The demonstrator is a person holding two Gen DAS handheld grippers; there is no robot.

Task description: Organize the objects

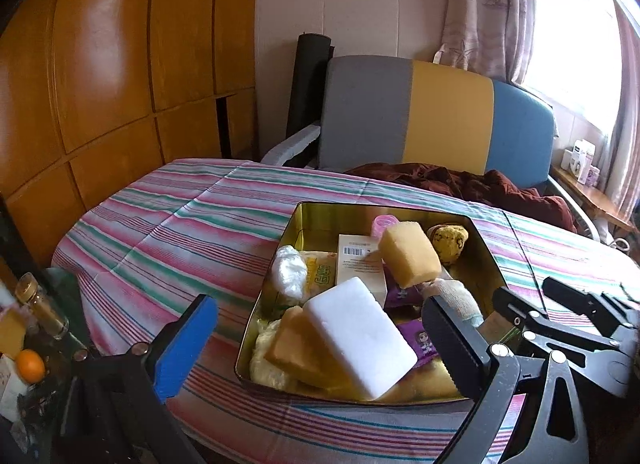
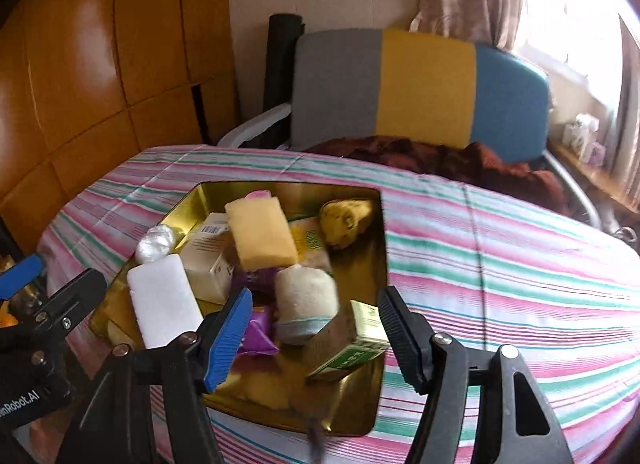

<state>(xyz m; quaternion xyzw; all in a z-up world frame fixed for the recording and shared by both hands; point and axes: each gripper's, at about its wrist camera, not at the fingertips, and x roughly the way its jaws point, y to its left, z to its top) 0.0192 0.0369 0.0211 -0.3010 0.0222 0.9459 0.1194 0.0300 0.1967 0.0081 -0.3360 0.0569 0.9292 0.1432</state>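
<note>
A gold tin [image 1: 486, 260] stands on the striped tablecloth, full of small things. My left gripper [image 1: 320, 344] is wide open at the tin's near edge, and its pads are clear of the white block [image 1: 360, 344] lying between them on tan blocks [image 1: 292, 340]. A yellow sponge [image 1: 408, 252], a barcoded carton [image 1: 356, 260] and a rolled sock [image 1: 452, 296] lie farther in. My right gripper [image 2: 314, 338] is open over the tin's near right corner [image 2: 376, 404]. A blurred green-and-white box [image 2: 352, 344] sits between its fingers, and the blue pad [image 2: 228, 340] stands well clear of it.
The striped tablecloth [image 1: 180, 232] has free room left of the tin and to its right [image 2: 500, 264]. Behind stand a grey, yellow and blue chair [image 1: 448, 116] with dark red cloth [image 1: 480, 184] and a wooden wardrobe [image 1: 100, 84]. An orange [image 1: 30, 364] and a jar [image 1: 40, 304] sit low at the left.
</note>
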